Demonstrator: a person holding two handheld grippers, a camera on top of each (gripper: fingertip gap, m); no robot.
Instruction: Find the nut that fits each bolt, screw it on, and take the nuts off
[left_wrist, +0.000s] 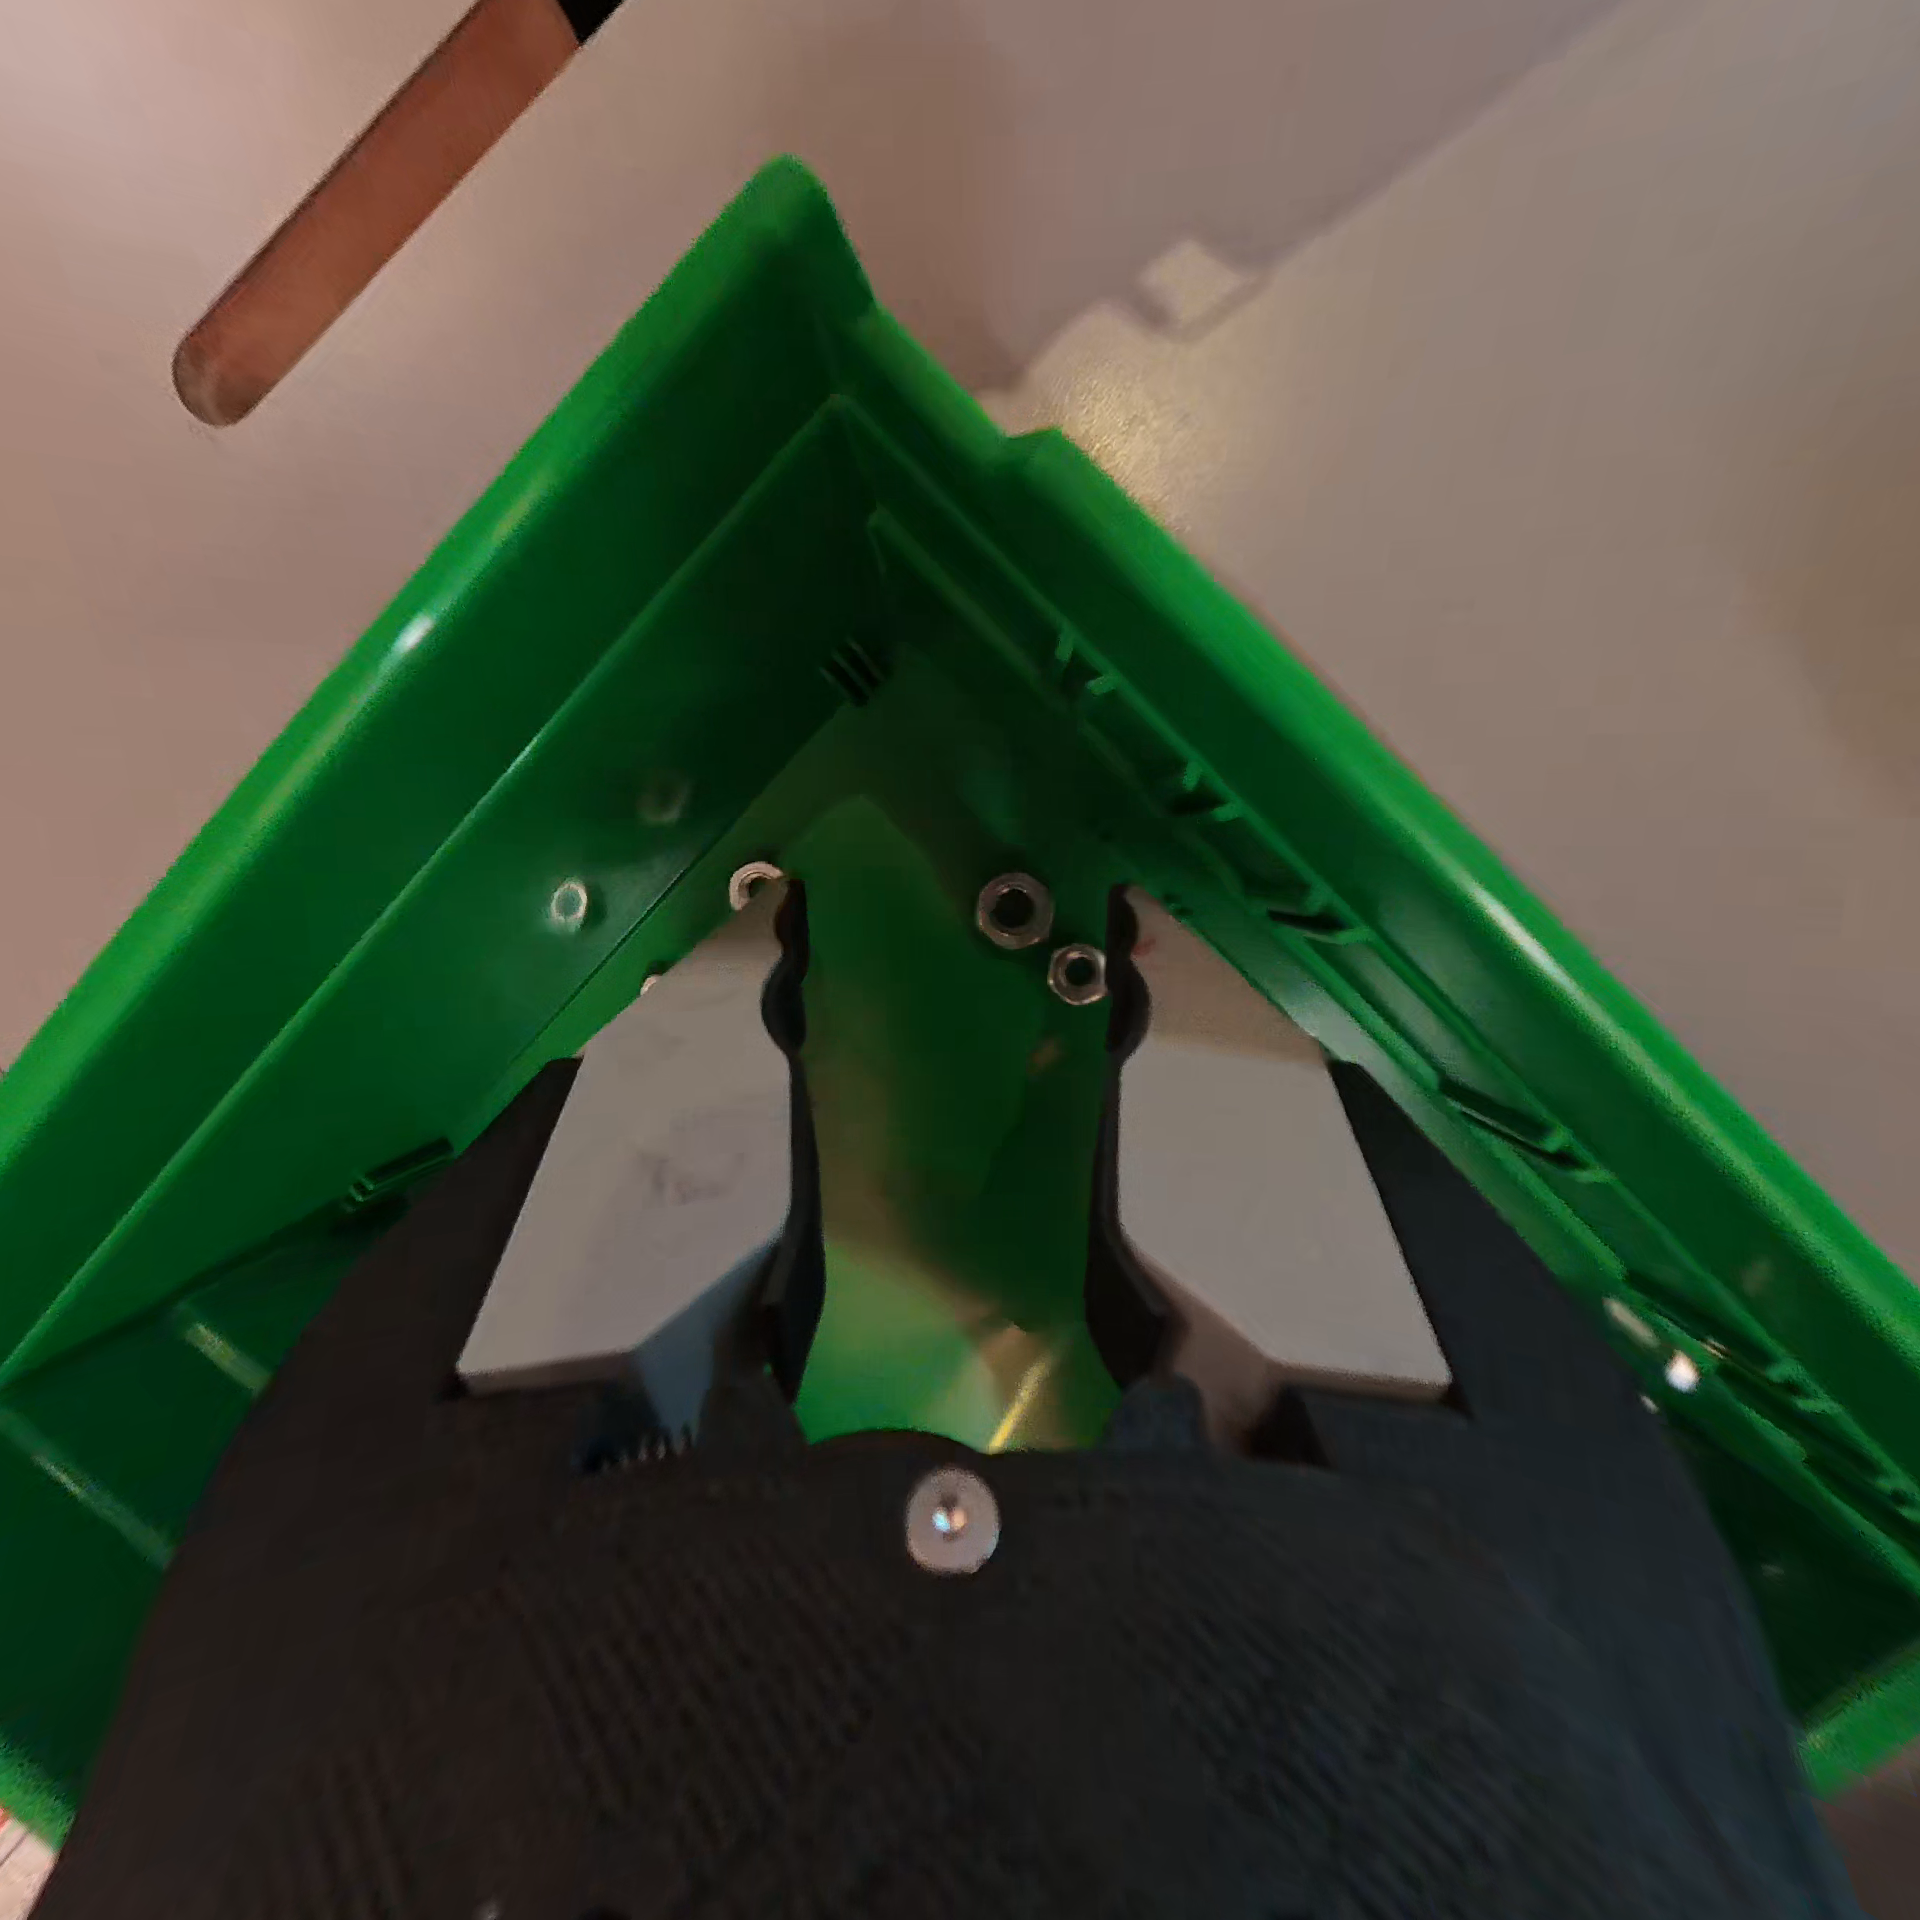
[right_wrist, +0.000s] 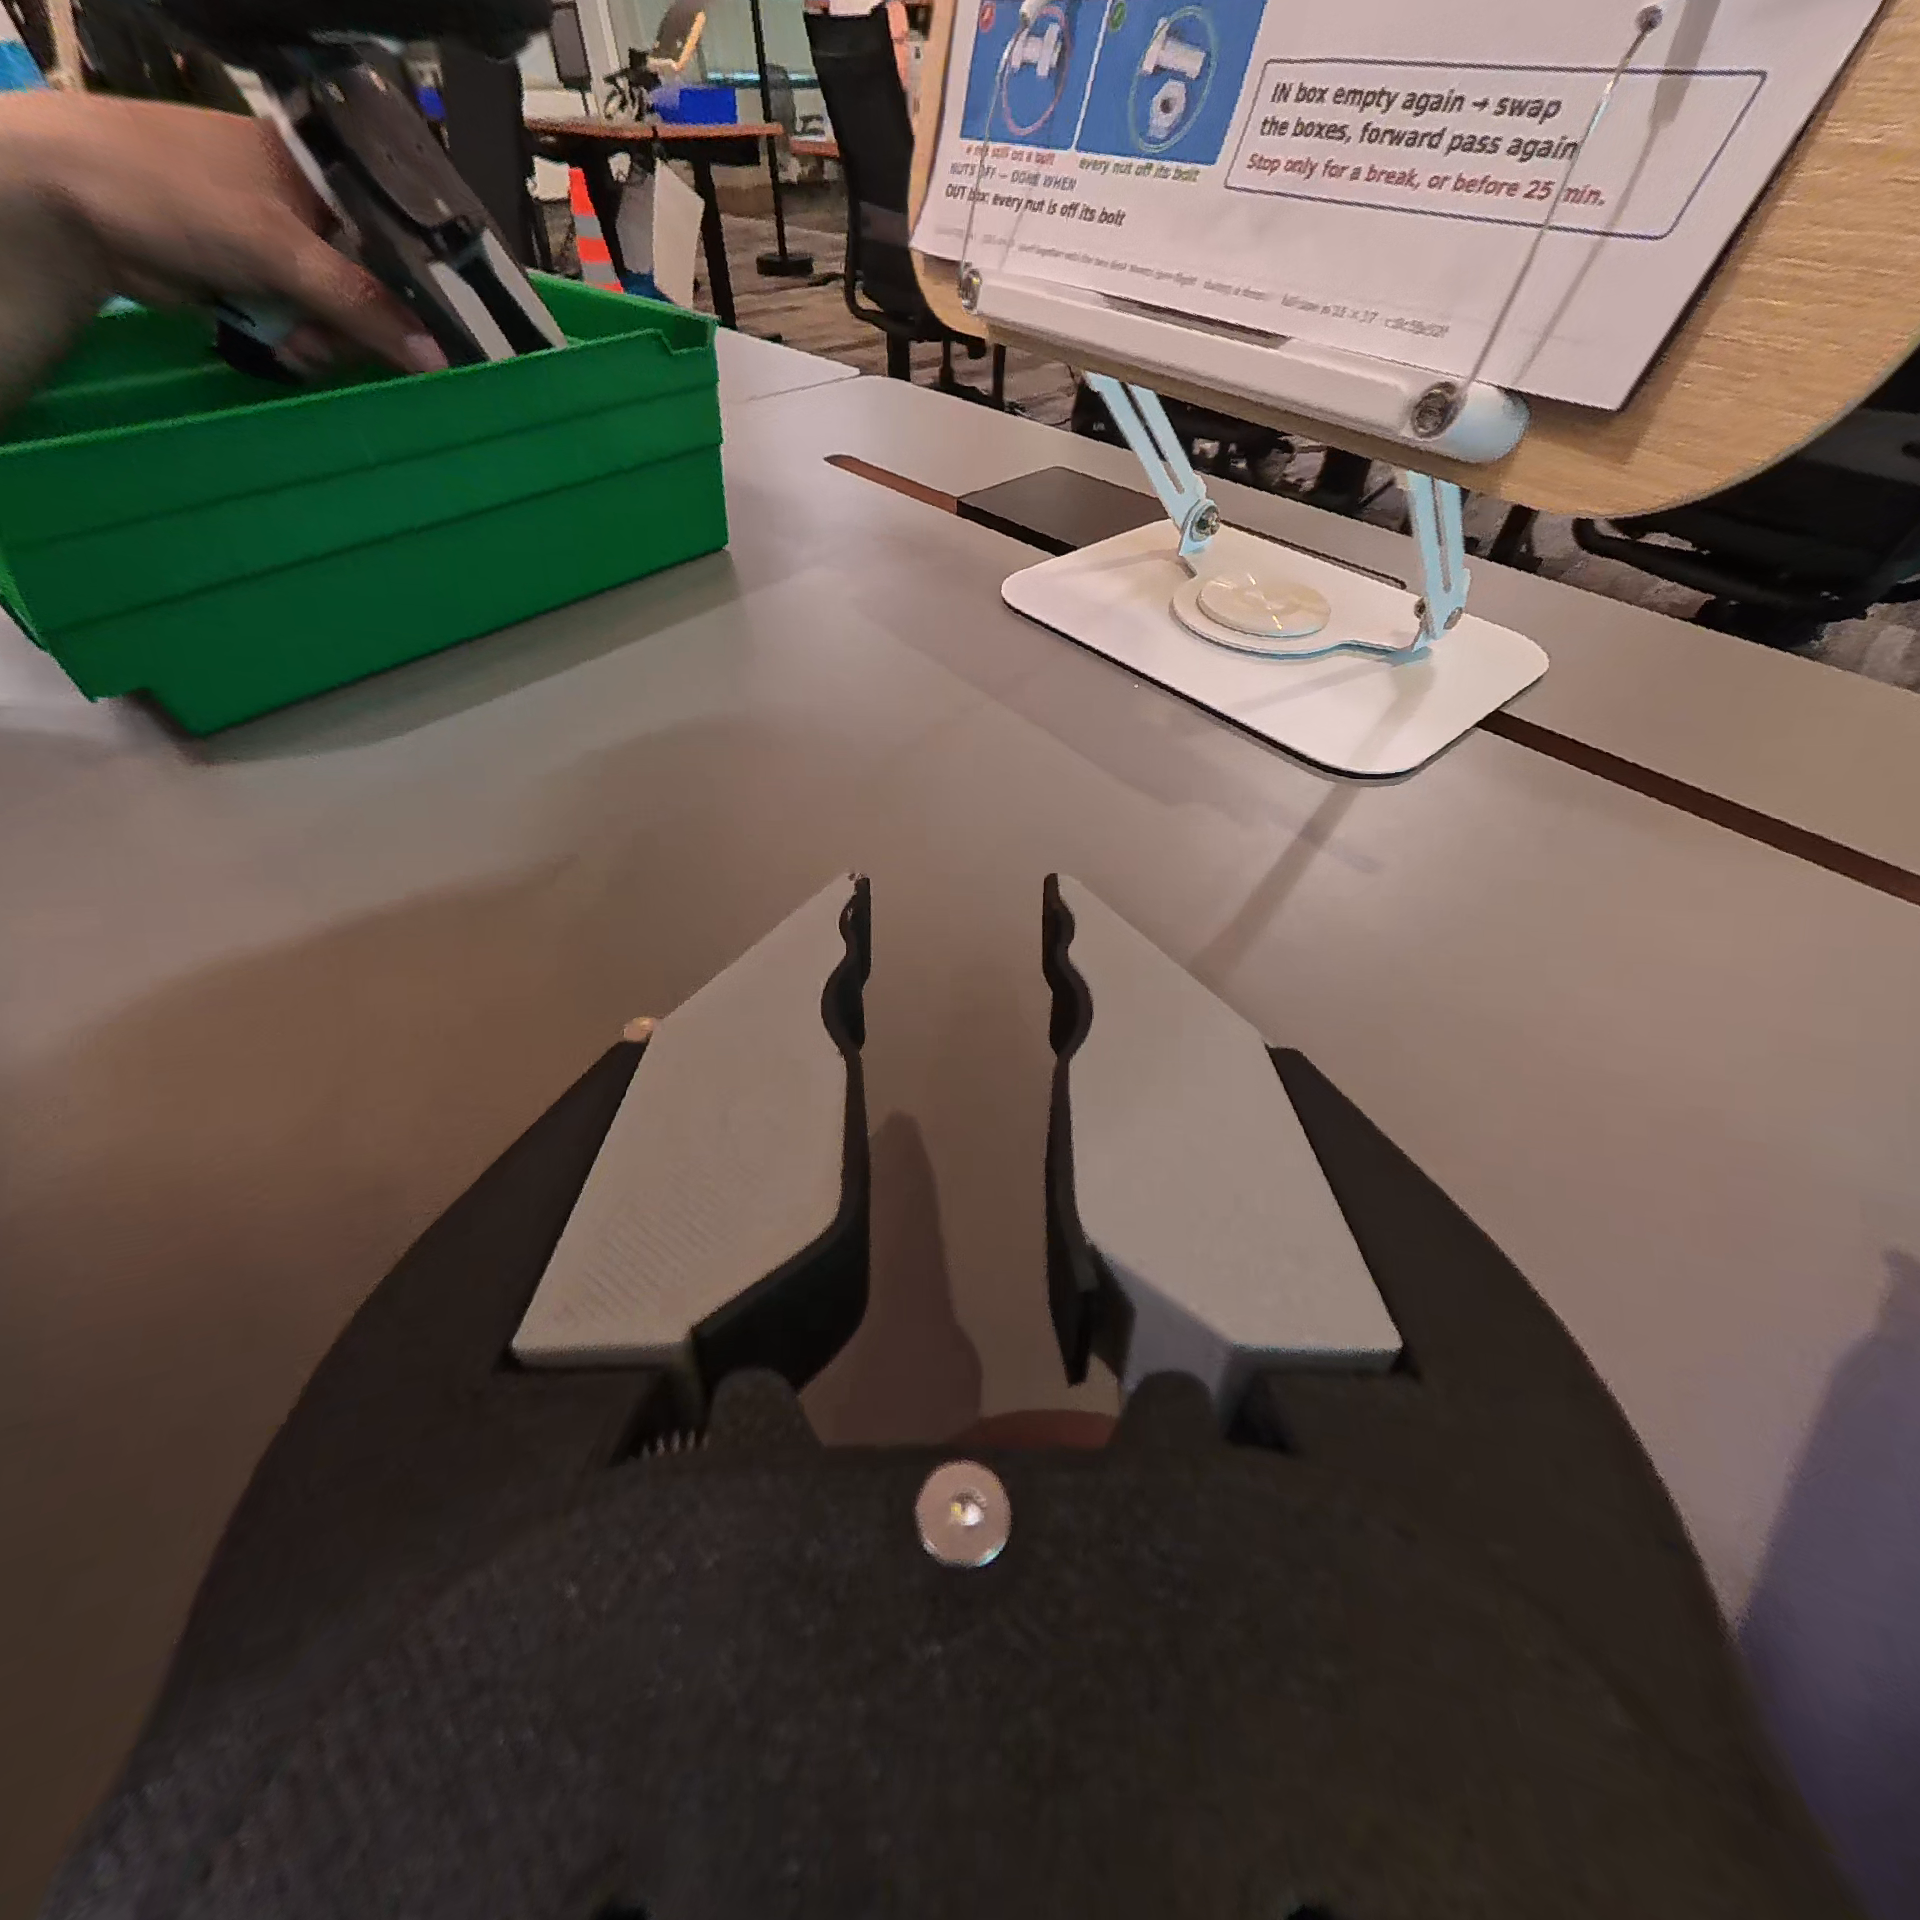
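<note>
My left gripper (left_wrist: 956, 914) is open and reaches down into a corner of a green plastic bin (left_wrist: 582, 582). On the bin floor between its fingertips lie a larger steel nut (left_wrist: 1014, 910) and a smaller nut (left_wrist: 1076, 972) beside the right fingertip. Another nut (left_wrist: 756, 885) lies just left of the left fingertip. The nuts' reflections show on the bin wall. No bolt is in view. My right gripper (right_wrist: 956, 904) is open and empty, low over the grey table (right_wrist: 623, 831). From there the bin (right_wrist: 364, 509) stands at the far left with the left gripper (right_wrist: 436, 239) inside it.
A white stand (right_wrist: 1288, 665) carrying a wooden board with an instruction sheet (right_wrist: 1351, 156) stands at the back right. A dark seam strip (right_wrist: 1714, 810) crosses the table. A brown strip (left_wrist: 364, 208) shows beyond the bin. Chairs and desks are in the background.
</note>
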